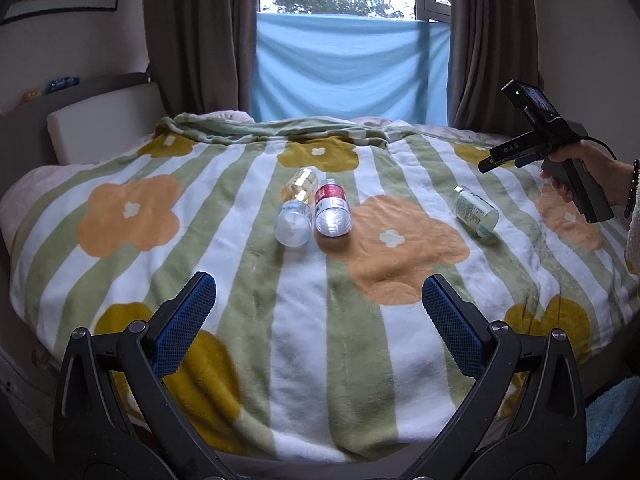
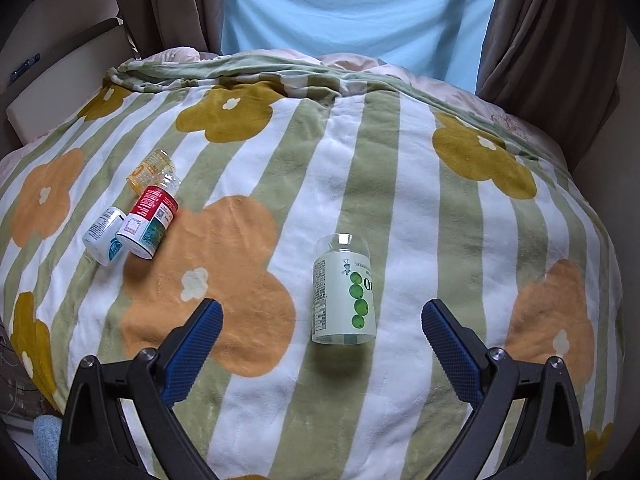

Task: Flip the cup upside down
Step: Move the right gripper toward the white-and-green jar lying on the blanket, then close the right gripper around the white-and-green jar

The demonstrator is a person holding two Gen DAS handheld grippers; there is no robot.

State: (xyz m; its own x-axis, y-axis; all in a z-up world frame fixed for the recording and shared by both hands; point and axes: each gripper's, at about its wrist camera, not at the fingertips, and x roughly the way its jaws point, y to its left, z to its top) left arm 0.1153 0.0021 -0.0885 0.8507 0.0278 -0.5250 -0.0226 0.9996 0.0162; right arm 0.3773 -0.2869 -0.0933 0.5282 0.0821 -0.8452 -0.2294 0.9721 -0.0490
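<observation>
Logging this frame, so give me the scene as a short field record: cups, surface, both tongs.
surface: striped flower blanket
green-label cup: lying on its side, alone, ahead of right tongs
red-label cup: on its side, clustered with white-label cup and yellow cup
left tongs: open, empty
right tongs: open, empty

Four cups lie on their sides on the blanket [image 2: 400, 184] covering the bed. Three cluster together at the left: one cup [image 2: 150, 226] touches another [image 2: 105, 236] on its left, with a third [image 2: 150, 172] just behind them. The fourth cup [image 2: 345, 290] lies well apart to the right, just ahead of the right gripper [image 2: 322, 330]. Curtains [image 1: 200, 36] hang behind the bed.
</observation>
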